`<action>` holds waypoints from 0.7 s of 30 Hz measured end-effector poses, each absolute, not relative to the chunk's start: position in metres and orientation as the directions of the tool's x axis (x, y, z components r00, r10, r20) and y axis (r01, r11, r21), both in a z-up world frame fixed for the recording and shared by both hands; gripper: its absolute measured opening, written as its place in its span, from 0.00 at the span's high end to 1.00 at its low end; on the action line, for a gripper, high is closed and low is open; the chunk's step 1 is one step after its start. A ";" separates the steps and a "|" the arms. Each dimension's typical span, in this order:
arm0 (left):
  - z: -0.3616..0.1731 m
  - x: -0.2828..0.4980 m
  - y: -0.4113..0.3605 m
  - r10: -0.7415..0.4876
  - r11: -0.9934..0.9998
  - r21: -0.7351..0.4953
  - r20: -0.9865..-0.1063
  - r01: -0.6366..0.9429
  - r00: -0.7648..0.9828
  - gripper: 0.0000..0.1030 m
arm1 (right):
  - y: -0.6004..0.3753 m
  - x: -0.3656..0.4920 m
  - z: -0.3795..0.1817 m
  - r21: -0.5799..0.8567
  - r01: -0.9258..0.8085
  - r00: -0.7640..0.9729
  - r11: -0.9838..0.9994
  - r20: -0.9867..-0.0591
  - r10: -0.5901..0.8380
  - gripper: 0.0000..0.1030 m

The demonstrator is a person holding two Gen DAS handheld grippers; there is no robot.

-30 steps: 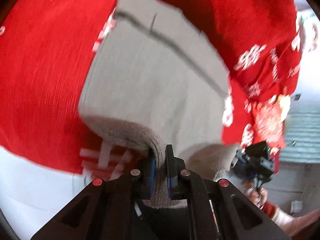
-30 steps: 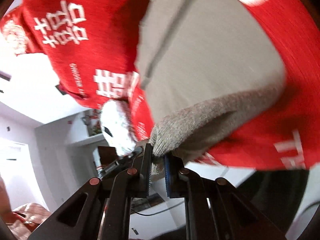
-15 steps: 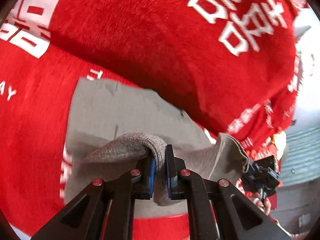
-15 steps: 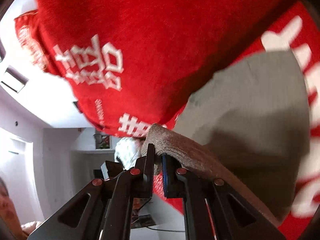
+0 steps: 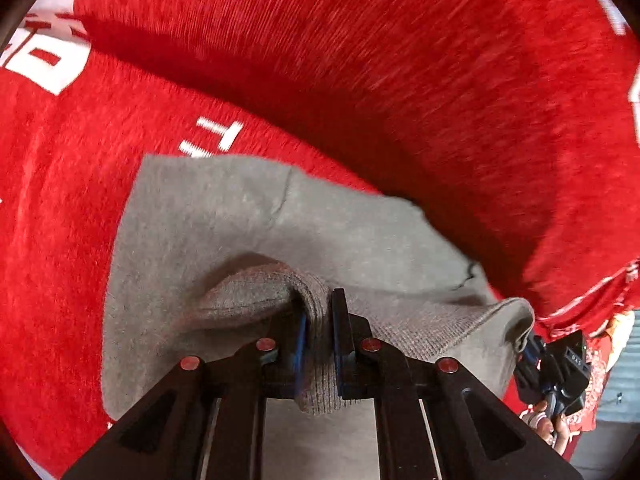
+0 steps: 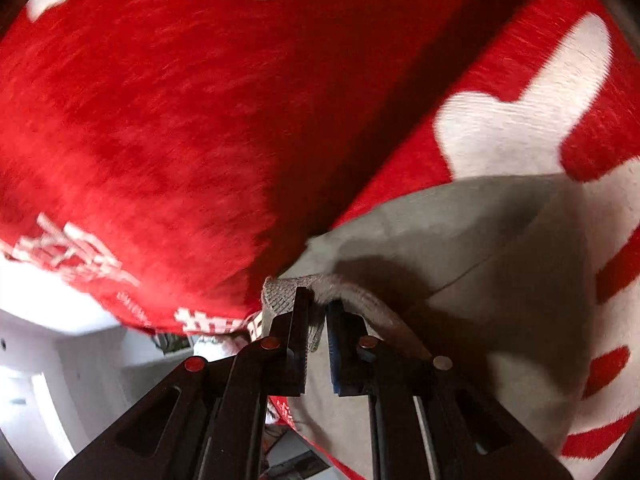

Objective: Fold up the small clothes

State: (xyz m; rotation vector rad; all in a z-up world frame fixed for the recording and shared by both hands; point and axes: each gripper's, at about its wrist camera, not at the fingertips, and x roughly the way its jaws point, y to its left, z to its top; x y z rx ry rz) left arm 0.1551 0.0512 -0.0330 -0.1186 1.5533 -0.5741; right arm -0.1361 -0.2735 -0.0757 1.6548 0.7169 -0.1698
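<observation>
A small grey garment (image 5: 240, 220) lies on a red blanket (image 5: 360, 60) with white characters. Its ribbed hem is lifted and doubled over the flat part. My left gripper (image 5: 319, 300) is shut on that ribbed hem, and the cloth bulges up between the pads. In the right wrist view the same garment (image 6: 480, 240) spreads to the right, and my right gripper (image 6: 318, 300) pinches the hem's other corner. Its jaws are opening slightly with the rib still between them. The right gripper (image 5: 528, 350) also shows at the hem's far end in the left wrist view.
The red blanket (image 6: 140, 100) rises in a thick ridge just beyond the garment, with a dark shadow under it. A hand (image 5: 548, 428) holds the right tool. White room walls (image 6: 60, 360) show past the blanket's edge at lower left.
Both grippers have carried the hem forward across the garment and lower, so the flat grey part now looks shorter. The red ridge fills more of both views.
</observation>
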 end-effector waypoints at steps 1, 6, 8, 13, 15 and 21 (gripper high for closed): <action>-0.031 0.157 0.051 -0.412 0.865 -0.417 -0.908 0.279 -0.079 0.83 | -0.275 -0.137 -0.076 0.842 0.536 0.800 -0.056 -0.485 0.353 0.88; 0.017 0.157 0.056 -0.338 0.891 -0.273 -0.933 0.362 0.127 0.08 | -0.284 -0.142 -0.059 0.847 0.530 0.810 -0.037 -0.493 0.316 0.48; 0.030 0.158 0.058 -0.334 0.885 -0.250 -0.929 0.392 0.162 0.08 | -0.284 -0.143 -0.049 0.854 0.520 0.816 -0.016 -0.491 0.305 0.47; 0.029 0.146 0.054 -0.280 0.876 -0.196 -0.951 0.441 0.132 0.08 | -0.267 -0.125 -0.036 0.838 0.535 0.764 0.107 -0.534 0.362 0.63; 0.015 0.136 0.050 -0.276 0.868 -0.207 -0.957 0.452 0.092 0.08 | -0.257 -0.111 -0.039 0.802 0.568 0.708 0.182 -0.590 0.388 0.65; -0.027 0.120 0.027 -0.202 0.880 -0.140 -0.975 0.454 0.091 0.08 | -0.253 -0.109 -0.066 0.719 0.646 0.622 0.257 -0.691 0.367 0.69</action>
